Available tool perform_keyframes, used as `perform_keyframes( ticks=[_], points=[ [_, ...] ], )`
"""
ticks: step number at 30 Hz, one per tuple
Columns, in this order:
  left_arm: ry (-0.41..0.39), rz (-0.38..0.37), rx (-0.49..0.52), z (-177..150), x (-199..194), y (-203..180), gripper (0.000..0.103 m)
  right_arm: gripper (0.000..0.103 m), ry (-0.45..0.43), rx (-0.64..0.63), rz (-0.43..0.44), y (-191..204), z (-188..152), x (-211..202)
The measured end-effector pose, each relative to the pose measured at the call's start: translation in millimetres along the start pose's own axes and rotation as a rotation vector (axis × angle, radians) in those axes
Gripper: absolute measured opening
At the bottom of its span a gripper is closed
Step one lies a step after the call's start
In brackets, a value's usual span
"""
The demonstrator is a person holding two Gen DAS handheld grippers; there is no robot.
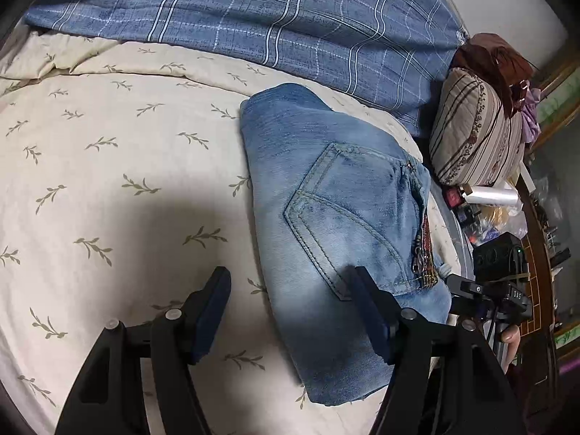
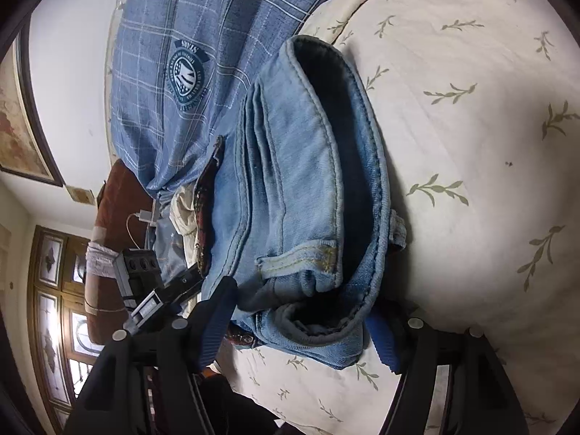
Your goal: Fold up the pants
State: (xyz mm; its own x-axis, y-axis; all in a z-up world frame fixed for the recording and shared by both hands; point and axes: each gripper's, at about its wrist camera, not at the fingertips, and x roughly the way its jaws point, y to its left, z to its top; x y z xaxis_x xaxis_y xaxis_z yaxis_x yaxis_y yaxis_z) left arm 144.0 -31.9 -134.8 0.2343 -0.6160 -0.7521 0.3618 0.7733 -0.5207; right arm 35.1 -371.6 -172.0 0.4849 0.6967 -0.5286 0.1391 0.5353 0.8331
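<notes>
Light blue jeans point(image 1: 326, 224) lie folded into a compact stack on the cream leaf-print bed cover point(image 1: 108, 181), back pocket facing up. My left gripper point(image 1: 293, 308) is open above the stack's near left edge; its right finger point(image 1: 373, 319) hovers over the denim, its left finger over the cover. In the right wrist view the same jeans point(image 2: 304, 188) show their layered folds and hems end-on. My right gripper point(image 2: 304, 322) is open, its wide jaws on either side of the stack's near end. The right finger's tip is hidden behind the denim.
A blue plaid blanket point(image 1: 290, 29) lies behind the jeans. A striped pillow point(image 1: 478, 134) and cluttered items point(image 1: 489, 214) sit at the bed's right side. The other gripper's body point(image 1: 493, 290) shows at right. A framed picture point(image 2: 21, 119) and window point(image 2: 58, 311) are beyond.
</notes>
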Motion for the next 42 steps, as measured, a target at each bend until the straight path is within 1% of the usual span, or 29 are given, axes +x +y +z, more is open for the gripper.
perform_keyframes(
  ticks=[3, 6, 9, 13, 15, 17, 19, 20, 22, 26, 28, 30, 33, 35, 36, 37, 40, 42],
  points=[
    [-0.02, 0.004, 0.018, -1.5, -2.3, -2.9, 0.066, 0.072, -0.003, -0.007, -0.001, -0.7, 0.1, 0.4],
    [-0.018, -0.018, 0.006, -1.2, -1.8, -2.5, 0.062, 0.072, -0.004, -0.007, 0.003, -2.4, 0.5, 0.7],
    [-0.008, -0.034, -0.029, -1.4, 0.3, 2.6, 0.063, 0.072, -0.007, -0.01, 0.003, -4.4, -0.4, -0.6],
    [-0.012, -0.077, -0.097, 0.0, 2.1, 10.6, 0.066, 0.071, -0.03, -0.014, -0.003, -1.4, -2.6, -1.6],
    [-0.018, -0.093, -0.104, -0.7, 1.7, 11.3, 0.066, 0.07, -0.042, -0.03, -0.016, 2.4, -3.8, -1.8],
    [-0.028, -0.108, -0.094, -1.5, 1.8, 7.2, 0.064, 0.07, -0.056, -0.05, -0.025, 7.9, -4.9, -0.4],
    [-0.039, -0.101, -0.072, -1.1, 3.0, 0.5, 0.06, 0.07, -0.061, -0.067, -0.041, 11.4, -5.2, 1.8],
    [-0.043, -0.1, -0.068, -0.6, 3.9, -1.5, 0.056, 0.07, -0.064, -0.064, -0.041, 10.7, -4.7, 2.0],
    [-0.048, -0.107, -0.077, 0.3, 4.4, -1.4, 0.055, 0.07, -0.065, -0.048, -0.03, 8.0, -3.1, 2.4],
    [-0.047, -0.122, -0.115, 3.4, 8.2, 4.2, 0.055, 0.07, -0.058, -0.037, -0.023, 2.9, -1.7, 3.8],
    [-0.039, -0.137, -0.154, 4.3, 11.8, 9.5, 0.062, 0.07, -0.061, -0.03, -0.016, 0.2, -2.4, 2.9],
    [-0.04, -0.156, -0.185, 3.7, 13.7, 13.9, 0.065, 0.071, -0.063, -0.031, -0.016, -0.5, -2.7, 2.2],
    [-0.058, -0.133, -0.164, 2.5, 12.7, 8.5, 0.064, 0.071, -0.066, -0.032, -0.018, -0.8, -3.5, 1.2],
    [-0.073, -0.114, -0.14, 2.3, 11.1, 3.9, 0.062, 0.072, -0.07, -0.034, -0.018, -0.8, -4.0, -0.3],
    [-0.08, -0.108, -0.129, 2.9, 10.5, 1.8, 0.059, 0.072, -0.071, -0.039, -0.021, 0.1, -4.6, -0.5],
    [-0.083, -0.102, -0.118, 3.2, 10.1, -0.3, 0.059, 0.072, -0.074, -0.05, -0.027, 1.6, -5.7, -1.2],
    [-0.093, -0.09, -0.097, 3.7, 10.6, -3.0, 0.052, 0.072, -0.09, -0.09, -0.056, 9.8, -9.0, 0.1],
    [-0.101, -0.087, -0.088, 4.4, 10.4, -3.6, 0.048, 0.068, -0.098, -0.114, -0.079, 13.4, -10.2, 1.3]
  ],
)
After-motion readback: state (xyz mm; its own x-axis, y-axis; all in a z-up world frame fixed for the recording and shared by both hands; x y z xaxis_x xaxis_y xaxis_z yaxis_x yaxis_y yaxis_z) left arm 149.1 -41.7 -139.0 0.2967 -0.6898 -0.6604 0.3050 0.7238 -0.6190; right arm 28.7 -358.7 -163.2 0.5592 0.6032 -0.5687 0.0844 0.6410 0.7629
